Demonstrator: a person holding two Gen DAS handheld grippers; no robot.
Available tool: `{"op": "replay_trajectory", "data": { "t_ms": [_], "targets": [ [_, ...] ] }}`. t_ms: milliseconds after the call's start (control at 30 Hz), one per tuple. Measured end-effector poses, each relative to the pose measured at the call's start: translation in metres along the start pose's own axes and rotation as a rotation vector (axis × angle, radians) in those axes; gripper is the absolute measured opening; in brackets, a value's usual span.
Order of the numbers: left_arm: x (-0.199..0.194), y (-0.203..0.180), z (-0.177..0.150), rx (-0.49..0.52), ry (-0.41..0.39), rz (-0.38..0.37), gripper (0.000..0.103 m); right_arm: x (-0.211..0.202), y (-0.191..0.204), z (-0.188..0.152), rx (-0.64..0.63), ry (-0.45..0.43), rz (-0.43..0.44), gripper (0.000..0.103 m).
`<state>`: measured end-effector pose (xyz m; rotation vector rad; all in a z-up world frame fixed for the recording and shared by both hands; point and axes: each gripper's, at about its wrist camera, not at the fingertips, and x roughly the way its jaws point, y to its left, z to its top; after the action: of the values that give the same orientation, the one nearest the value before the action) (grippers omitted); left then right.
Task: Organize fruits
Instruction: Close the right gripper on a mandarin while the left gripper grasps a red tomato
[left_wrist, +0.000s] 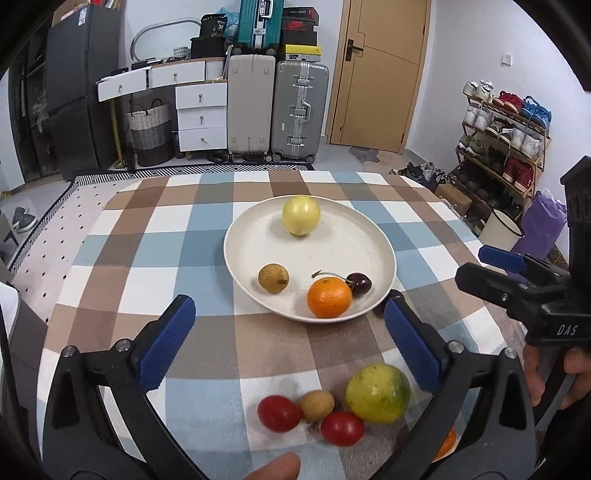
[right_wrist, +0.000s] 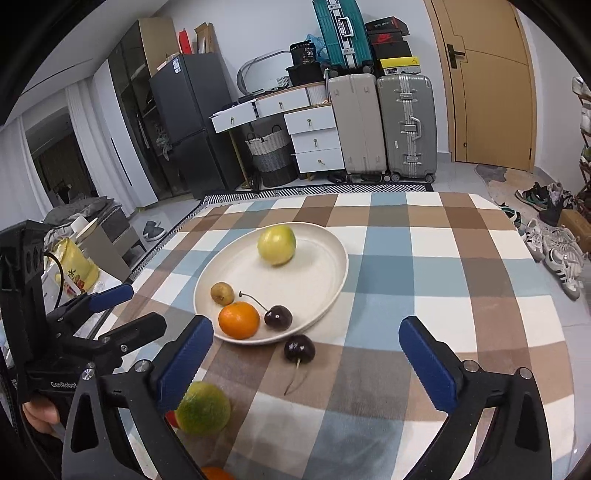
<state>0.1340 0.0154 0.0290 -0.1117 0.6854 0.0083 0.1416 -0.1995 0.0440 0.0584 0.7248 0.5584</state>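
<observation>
Fruits were split between a white plate and the checked cloth of the bench. On the plate, a pale yellow-green round fruit was seen at the far side, with a brown longan, an orange and a dark cherry grouped at the near rim; the cherry was touching the orange in the left wrist view. A second dark cherry was found on the cloth just beside the plate's near edge, its stem pointing toward the camera.

Nearer in, a loose cluster was spotted: a green-yellow citrus, a second longan and two red cherry tomatoes, all close together on the cloth. Another orange fruit was partly hidden behind the gripper frame.

The left hand-held gripper was held with its blue pads wide apart, nothing between them, poised above the cluster. The right hand-held gripper was likewise spread wide and empty, with the loose cherry framed between its fingers. Suitcases and a wooden door were visible behind.
</observation>
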Motion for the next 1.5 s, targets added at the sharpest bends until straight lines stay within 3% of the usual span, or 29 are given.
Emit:
{"op": "replay_trajectory", "data": {
  "t_ms": [333,567,1333,1400,1500],
  "targets": [
    [-0.047,0.007,-0.024,-0.021,-0.016,0.029,0.102,-0.038,0.017,-0.022,-0.021,0.034,-0.02,0.102],
    [-0.058,0.011,-0.044,-0.043,0.003,0.028,0.102,-0.05,0.031,-0.044,-0.079,0.086,-0.023,0.103],
    [-0.035,-0.006,-0.079,-0.029,0.121,0.004,0.102,-0.032,0.058,-0.11,-0.121,0.267,0.121,0.102],
    [-0.033,-0.008,-0.082,-0.027,0.126,0.004,0.102,-0.029,0.06,-0.112,-0.124,0.276,0.129,0.1],
    [-0.029,-0.012,-0.085,-0.023,0.14,-0.003,0.102,-0.025,0.059,-0.115,-0.12,0.29,0.142,0.09]
  ]
}}
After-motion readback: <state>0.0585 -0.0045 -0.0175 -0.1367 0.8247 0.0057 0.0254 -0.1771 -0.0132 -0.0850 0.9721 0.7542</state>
